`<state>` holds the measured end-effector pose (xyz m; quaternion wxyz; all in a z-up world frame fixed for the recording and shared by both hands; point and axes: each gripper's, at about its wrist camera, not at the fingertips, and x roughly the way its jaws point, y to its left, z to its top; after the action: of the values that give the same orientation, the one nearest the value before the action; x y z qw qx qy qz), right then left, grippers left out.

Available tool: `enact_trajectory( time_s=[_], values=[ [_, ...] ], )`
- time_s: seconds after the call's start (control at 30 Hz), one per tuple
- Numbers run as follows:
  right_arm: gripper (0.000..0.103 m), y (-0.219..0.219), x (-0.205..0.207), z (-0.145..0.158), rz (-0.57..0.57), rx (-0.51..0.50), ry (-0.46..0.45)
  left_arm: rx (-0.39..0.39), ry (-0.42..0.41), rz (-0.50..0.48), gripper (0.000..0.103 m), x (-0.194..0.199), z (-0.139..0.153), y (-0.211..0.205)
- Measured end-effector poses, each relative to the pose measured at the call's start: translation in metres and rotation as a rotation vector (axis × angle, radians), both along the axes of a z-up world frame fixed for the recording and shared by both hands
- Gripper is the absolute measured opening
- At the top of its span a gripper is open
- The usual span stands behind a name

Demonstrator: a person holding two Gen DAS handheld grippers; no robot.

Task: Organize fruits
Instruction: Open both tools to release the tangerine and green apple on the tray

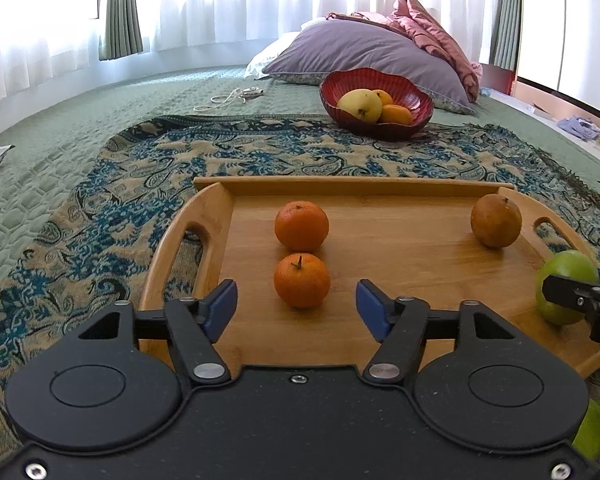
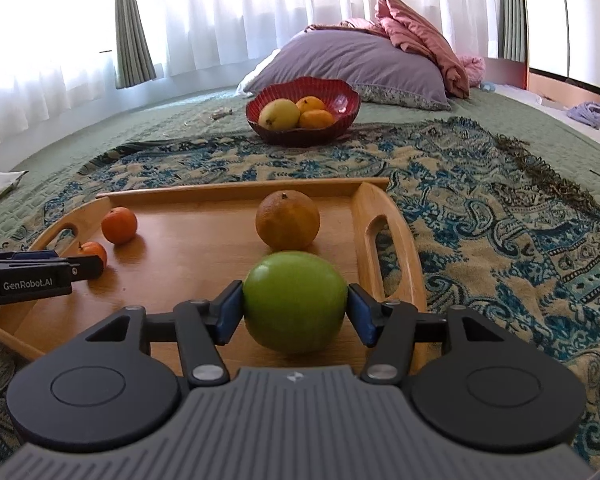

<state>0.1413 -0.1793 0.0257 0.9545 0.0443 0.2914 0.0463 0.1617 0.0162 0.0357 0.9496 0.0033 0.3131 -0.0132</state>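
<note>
Four fruits on wooden tray: two mandarins at left edge, orange at far right corner, green apple near right edge

Right gripper spread, pads flanking apple

Left gripper spread, empty

Three fruits left in red bowl
</note>
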Motion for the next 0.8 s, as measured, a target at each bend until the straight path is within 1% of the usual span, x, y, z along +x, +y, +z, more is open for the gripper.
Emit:
enact_trajectory(
  time_s=[0.07,0.27,0.43,0.5,0.8],
  values=[
    [0.072,0.000,-0.005,0.003,0.008,0.000,-0.010,-0.008,-0.003,-0.009,0.070,-0.007,0.002,0.000],
    [0.075,0.002,-0.020,0.009,0.031,-0.015,-0.039,-0.004,-0.023,-0.027,0.077,-0.026,0.009,0.001],
    [0.078,0.004,-0.034,0.009,0.047,-0.029,-0.056,-0.010,-0.043,-0.041,0.080,-0.046,0.015,0.002],
    [0.080,0.004,-0.040,0.009,0.051,-0.034,-0.066,-0.017,-0.050,-0.044,0.081,-0.053,0.016,0.003],
    [0.083,0.008,-0.064,0.011,0.069,-0.041,-0.102,-0.027,-0.071,-0.054,0.086,-0.087,0.021,0.009]
  ],
)
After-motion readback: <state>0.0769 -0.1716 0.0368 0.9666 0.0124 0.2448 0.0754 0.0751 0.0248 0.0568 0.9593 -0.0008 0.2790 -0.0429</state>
